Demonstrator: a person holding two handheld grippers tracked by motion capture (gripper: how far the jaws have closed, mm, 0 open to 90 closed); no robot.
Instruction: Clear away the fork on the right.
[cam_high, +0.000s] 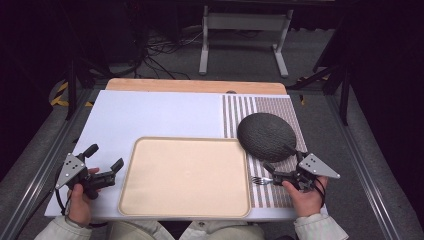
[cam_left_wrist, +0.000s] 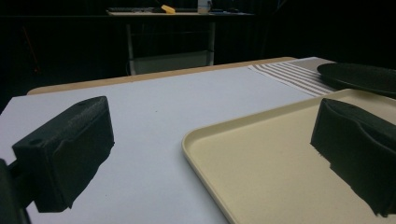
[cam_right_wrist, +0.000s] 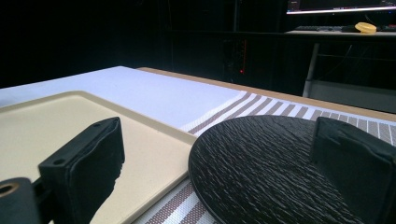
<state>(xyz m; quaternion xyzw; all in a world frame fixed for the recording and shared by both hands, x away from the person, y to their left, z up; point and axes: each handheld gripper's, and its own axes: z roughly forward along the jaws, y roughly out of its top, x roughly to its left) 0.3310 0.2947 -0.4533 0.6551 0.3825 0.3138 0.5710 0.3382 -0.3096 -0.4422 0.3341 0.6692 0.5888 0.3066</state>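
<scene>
Nearest, the right gripper (cam_high: 278, 163) hovers with jaws spread wide, empty, over the near rim of the dark plate (cam_high: 266, 136), a fork (cam_high: 261, 180) just beside it. The left gripper (cam_high: 104, 156) is released too, straddling the beige tray's (cam_high: 185, 176) left edge.

count of items on the table, by kind:

- trays: one, a beige rectangular tray (cam_high: 185, 177), seen also in the left gripper view (cam_left_wrist: 280, 158) and the right gripper view (cam_right_wrist: 56, 126).
- plates: one, a dark round textured plate (cam_high: 266, 136), seen also at (cam_right_wrist: 266, 163) and at the far edge of the left gripper view (cam_left_wrist: 359, 77).
- forks: one, a fork (cam_high: 260, 180) just right of the tray.
- placemats: one, a striped placemat (cam_high: 280, 107) under the plate and fork.
- white sheets covering the table: one (cam_high: 160, 115).
- grippers: two, a left gripper (cam_high: 105, 162) and a right gripper (cam_high: 277, 161), two black jaws each.
- hands: two.
</scene>
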